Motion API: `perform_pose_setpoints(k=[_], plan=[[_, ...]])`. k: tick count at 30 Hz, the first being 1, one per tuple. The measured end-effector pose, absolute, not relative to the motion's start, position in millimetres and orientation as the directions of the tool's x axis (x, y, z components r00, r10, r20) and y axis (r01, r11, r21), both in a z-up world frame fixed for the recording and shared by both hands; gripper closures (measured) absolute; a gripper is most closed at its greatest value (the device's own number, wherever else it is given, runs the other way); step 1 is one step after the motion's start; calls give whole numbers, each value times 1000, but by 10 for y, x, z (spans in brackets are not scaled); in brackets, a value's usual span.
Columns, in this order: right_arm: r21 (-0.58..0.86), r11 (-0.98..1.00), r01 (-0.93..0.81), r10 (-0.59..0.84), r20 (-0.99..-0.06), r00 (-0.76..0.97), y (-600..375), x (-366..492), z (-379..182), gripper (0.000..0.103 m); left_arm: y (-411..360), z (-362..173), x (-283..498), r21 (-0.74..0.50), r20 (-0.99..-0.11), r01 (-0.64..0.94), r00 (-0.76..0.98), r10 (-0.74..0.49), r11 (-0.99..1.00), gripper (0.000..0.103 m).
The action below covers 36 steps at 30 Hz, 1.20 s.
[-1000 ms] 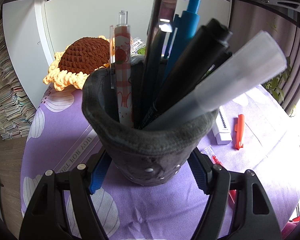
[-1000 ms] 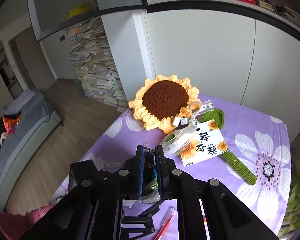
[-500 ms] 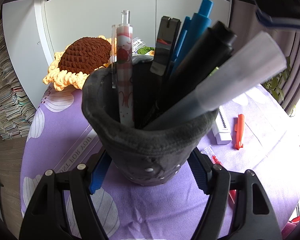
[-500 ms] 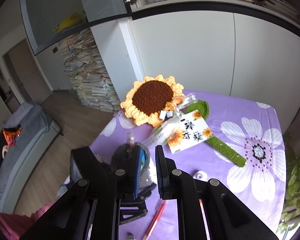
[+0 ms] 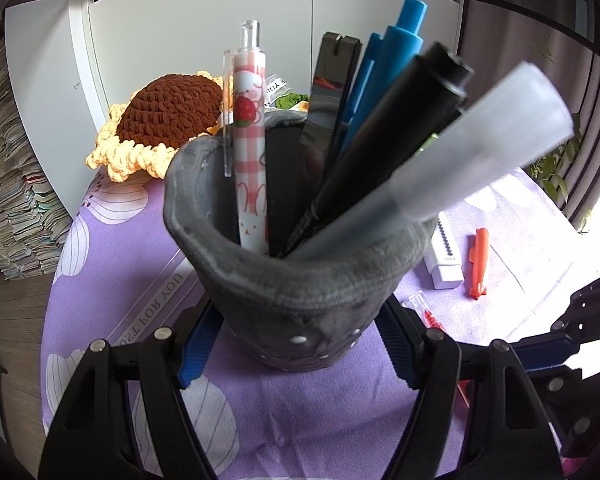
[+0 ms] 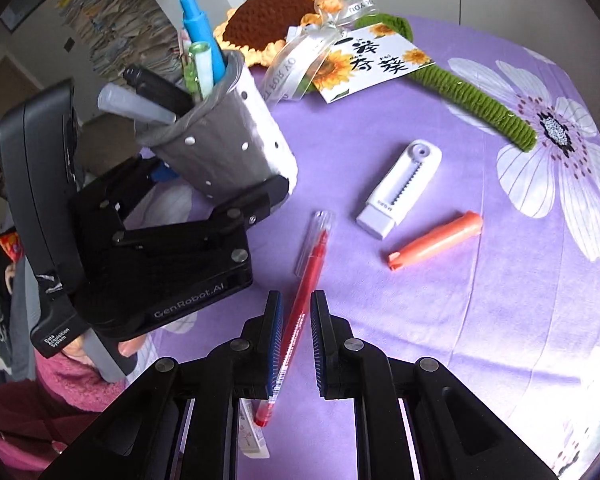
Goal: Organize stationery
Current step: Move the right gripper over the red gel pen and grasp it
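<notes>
One grey pen holder (image 5: pixel 300 280) stands on the counter (image 6: pixel 420 320) with six pens in it. Beside it lie one red pen (image 6: pixel 300 312), one orange cap (image 6: pixel 436 246) and one white correction tape (image 6: pixel 400 188). There is also one crocheted sunflower (image 6: pixel 272 24) and one card (image 6: pixel 376 62).

A: Your pen holder (image 5: pixel 300 300) looks like soft grey felt, matt, with small shiny metal studs; the cloth (image 6: pixel 420 320) over the surface is smooth purple fabric, lightly creased

B: And what you see standing in it?

A: Plastic pens: a frosted translucent cap (image 5: pixel 472 152), a matt black barrel (image 5: pixel 400 120), a glossy printed one (image 5: pixel 250 140). Beyond, you have a knobbly crocheted yarn sunflower (image 5: pixel 160 116), a glossy paper card (image 6: pixel 372 64), a smooth white plastic eraser case (image 6: pixel 400 188)
</notes>
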State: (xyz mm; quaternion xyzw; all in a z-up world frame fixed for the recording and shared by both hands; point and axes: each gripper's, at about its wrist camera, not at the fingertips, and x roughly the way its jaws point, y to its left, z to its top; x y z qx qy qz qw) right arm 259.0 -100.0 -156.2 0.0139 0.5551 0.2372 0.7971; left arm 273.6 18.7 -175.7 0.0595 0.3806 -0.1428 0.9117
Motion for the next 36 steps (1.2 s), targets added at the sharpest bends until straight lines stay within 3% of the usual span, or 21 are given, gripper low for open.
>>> perform_pose_setpoints(k=[10, 12, 21, 29, 32, 36], plan=[[157, 893, -422, 290, -917, 273, -862, 2462, -1650, 84, 186, -1757, 2736, 0, -711, 306, 669, -215, 952, 30], [121, 891, -437, 262, -924, 279, -880, 2421, -1650, 91, 186, -1757, 2736, -1, -711, 306, 669, -215, 952, 30], [70, 911, -407, 195, -941, 276, -1348, 2263, -1573, 92, 186, -1757, 2737, 0, -711, 306, 669, -215, 952, 30], [150, 885, -442, 308, -899, 311, -1376, 2317, -1411, 89, 187, -1757, 2737, 0, -711, 306, 669, -215, 952, 30], [99, 864, -493, 281, -909, 308, -1057, 2370, -1445, 82, 186, -1757, 2737, 0, -711, 306, 669, -215, 952, 30], [77, 847, -526, 253, -929, 271, -911, 2408, -1624, 82, 186, -1757, 2739, 0, -711, 306, 669, -215, 952, 30]])
